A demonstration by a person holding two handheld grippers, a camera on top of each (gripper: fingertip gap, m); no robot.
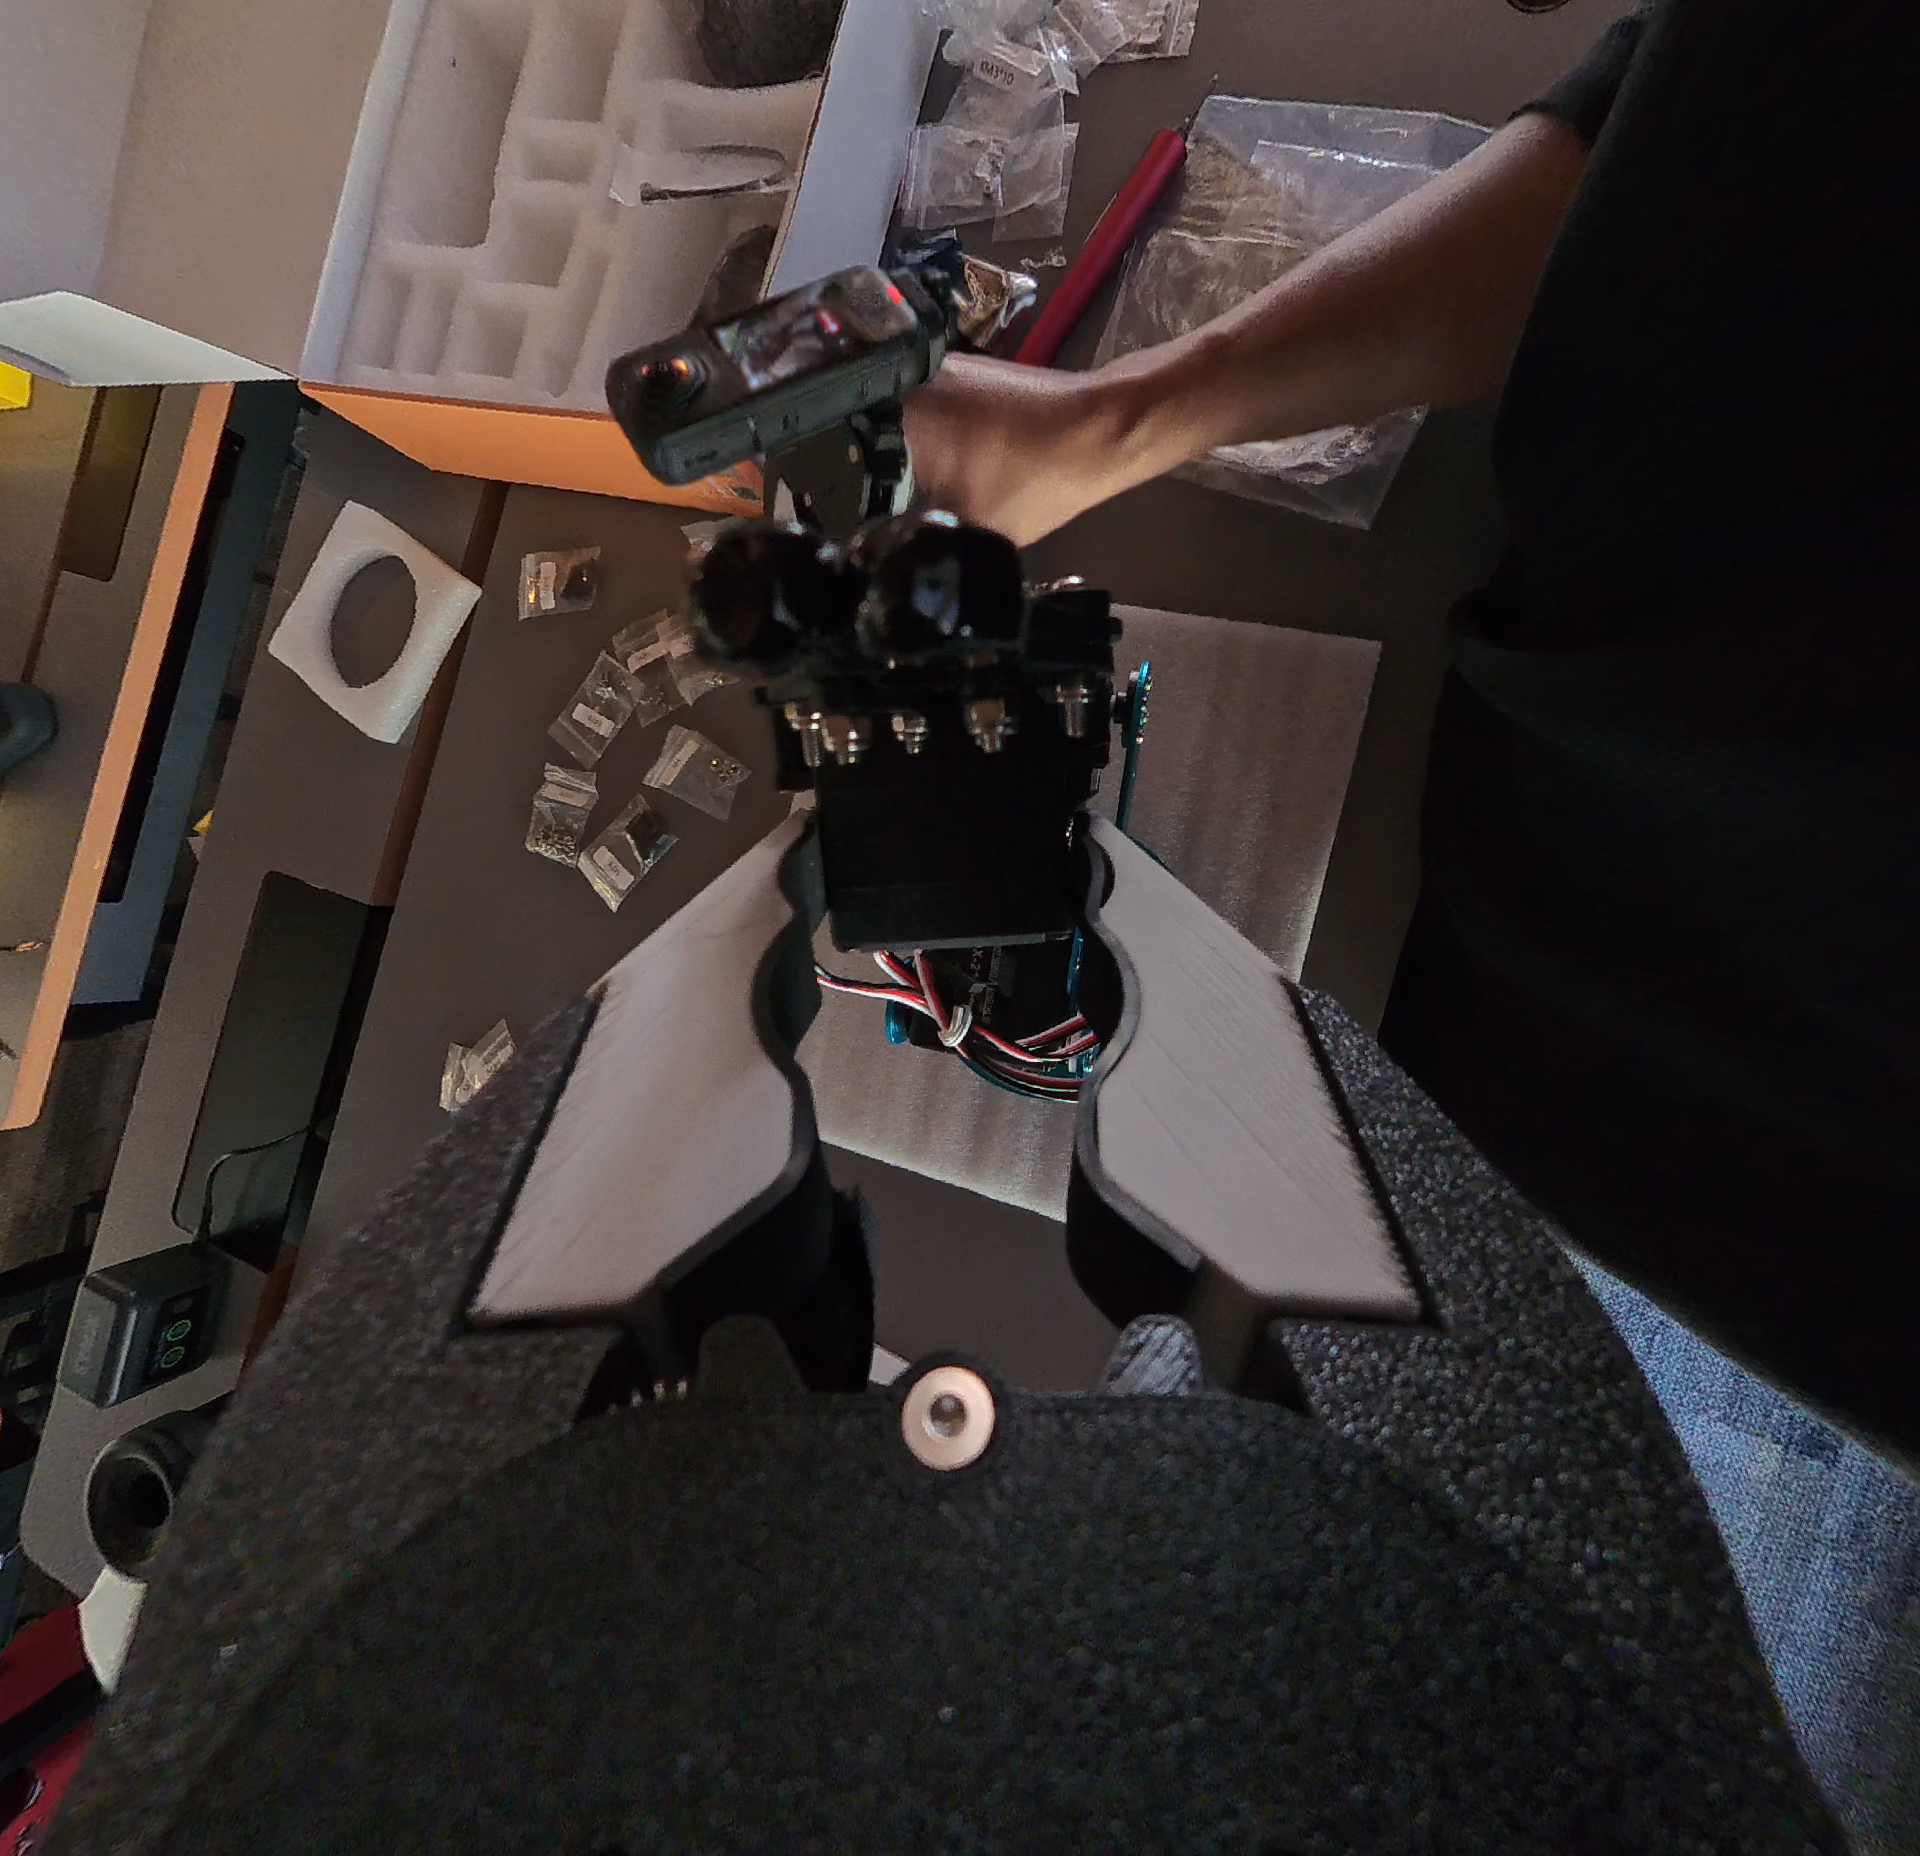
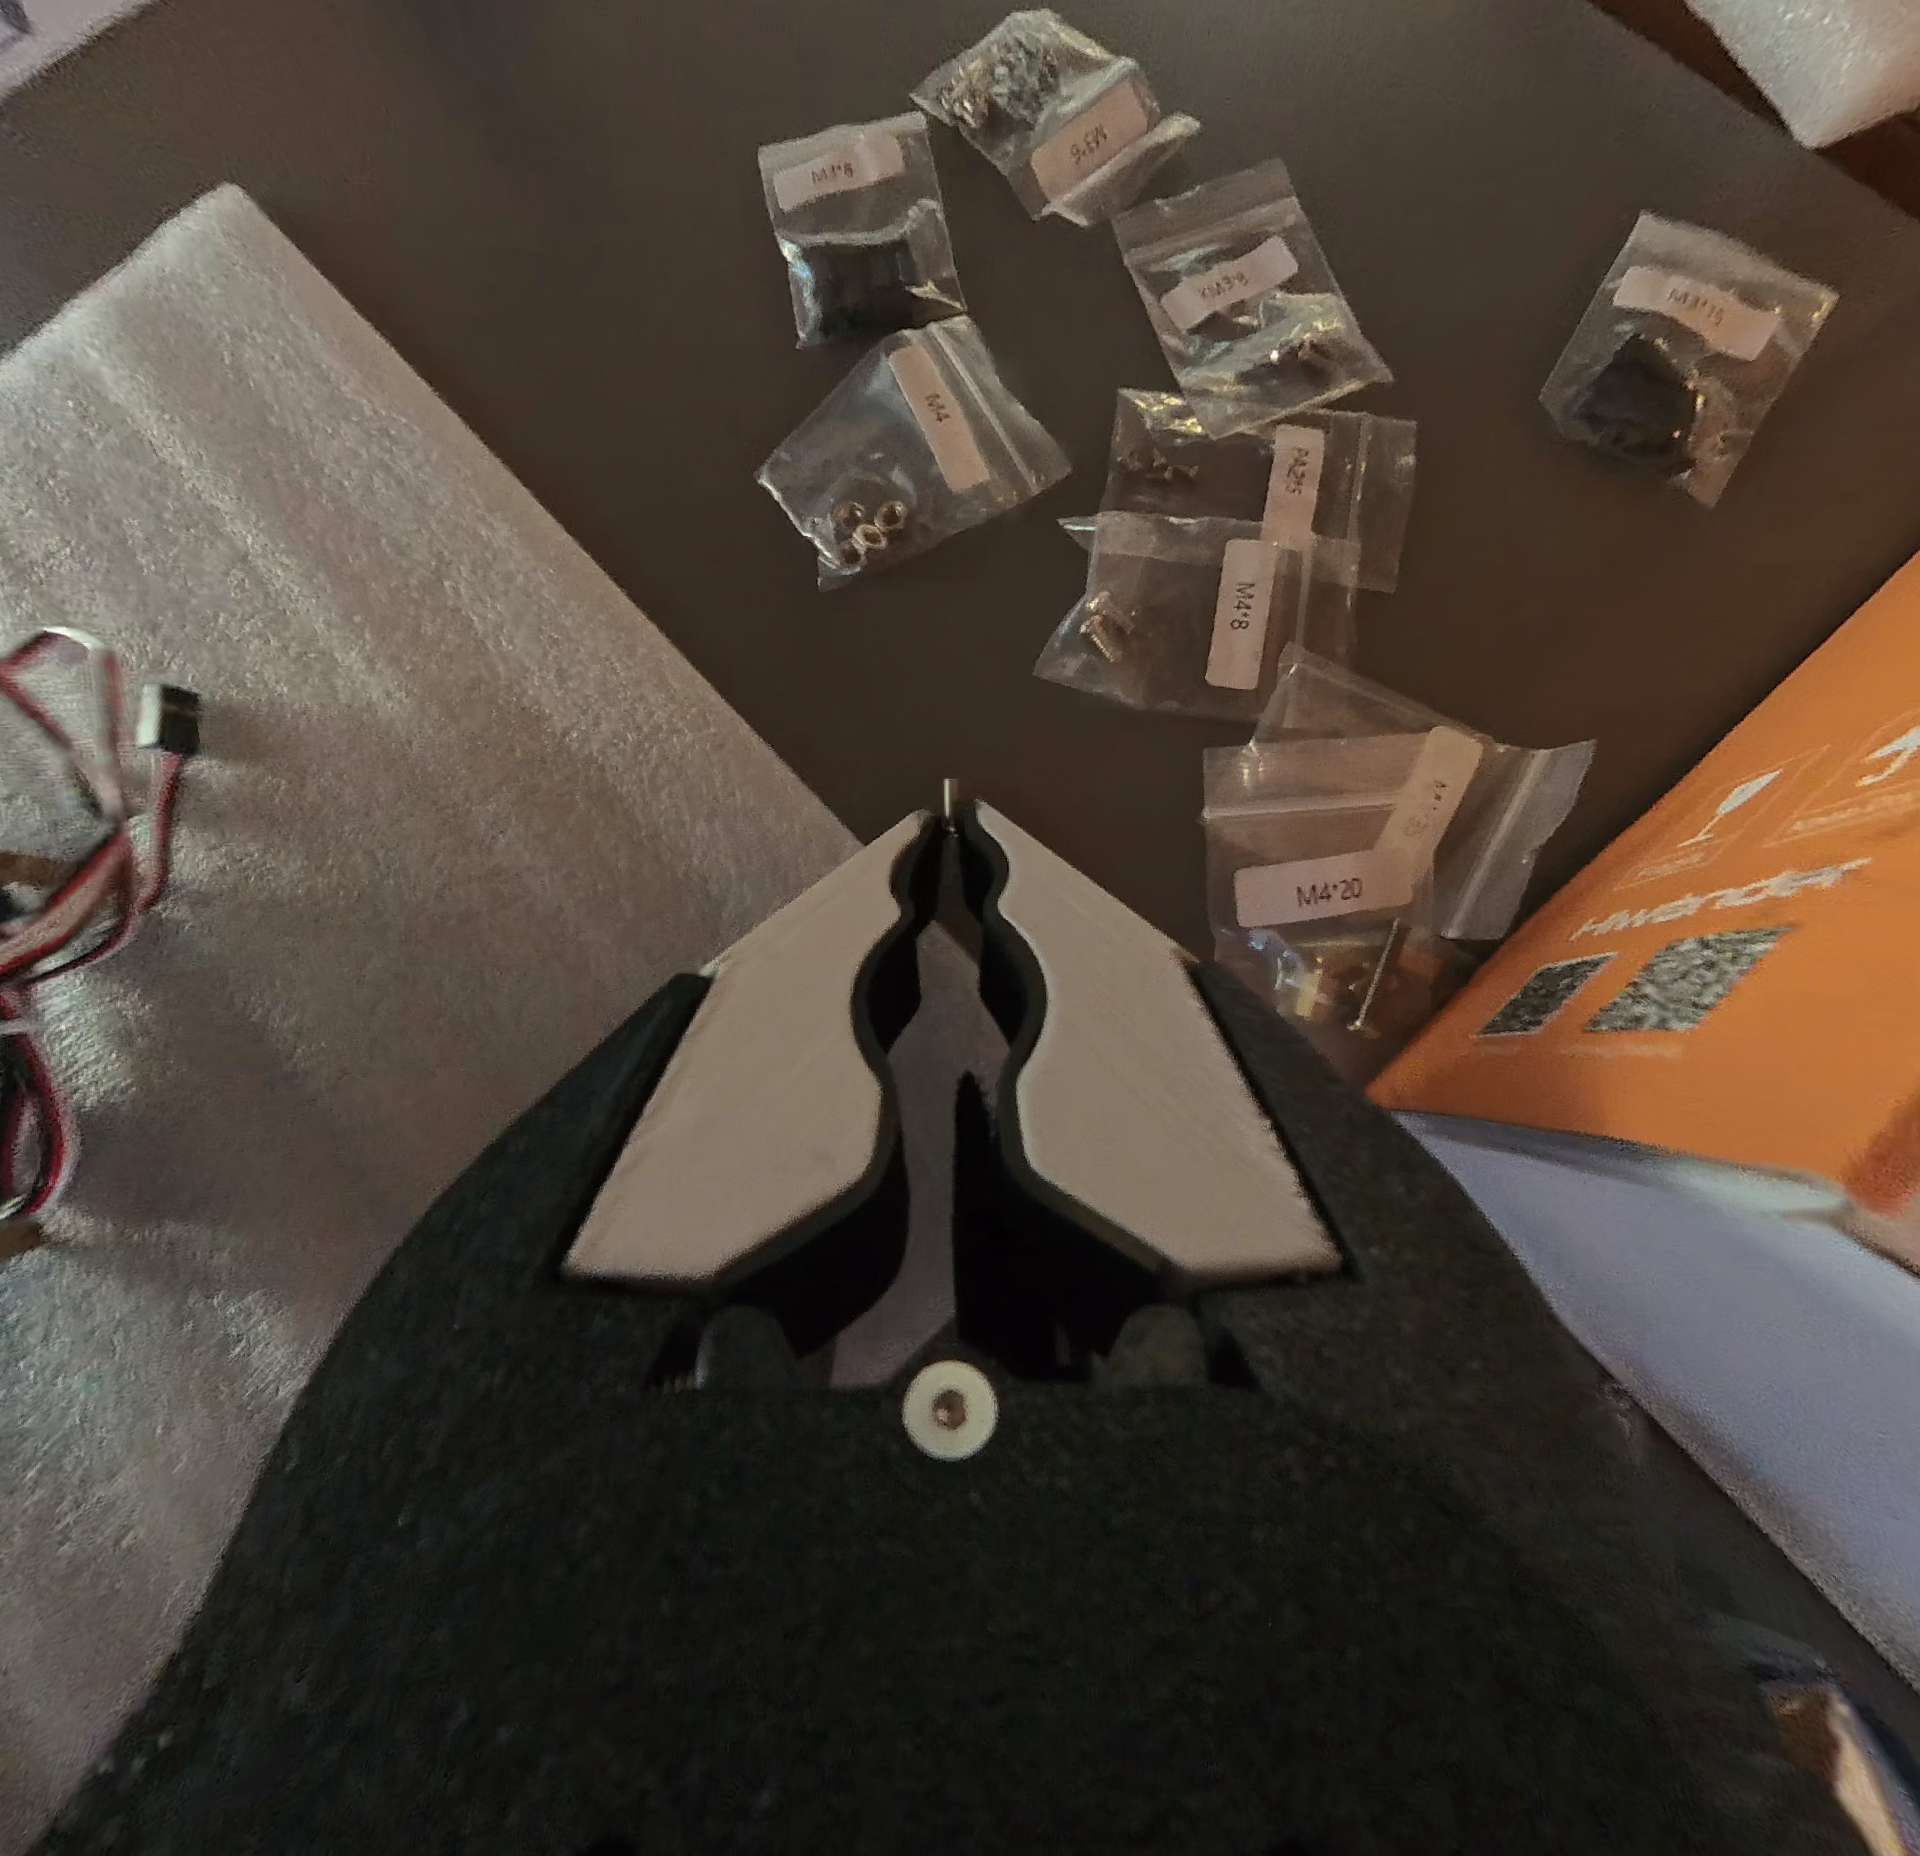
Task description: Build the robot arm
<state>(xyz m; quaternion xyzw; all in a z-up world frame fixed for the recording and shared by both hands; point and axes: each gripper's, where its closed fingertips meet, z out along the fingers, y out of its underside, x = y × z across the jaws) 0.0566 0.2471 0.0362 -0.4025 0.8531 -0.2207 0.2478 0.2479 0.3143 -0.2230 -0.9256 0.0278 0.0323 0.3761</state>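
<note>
Two grippers: left gripper (image 1: 940, 850) clenched on boxy black servo block (image 1: 940, 850) over ribbed foam sheet (image 1: 1226, 767); right gripper (image 2: 948, 819) pinching thin metal pin (image 2: 948, 796) ahead of tips.

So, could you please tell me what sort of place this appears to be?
Probably a hobby or lab workbench for assembling a kit: small labelled bags of screws and nuts lie on a dark table, beside an open foam-lined box and a black servo assembly.
</note>
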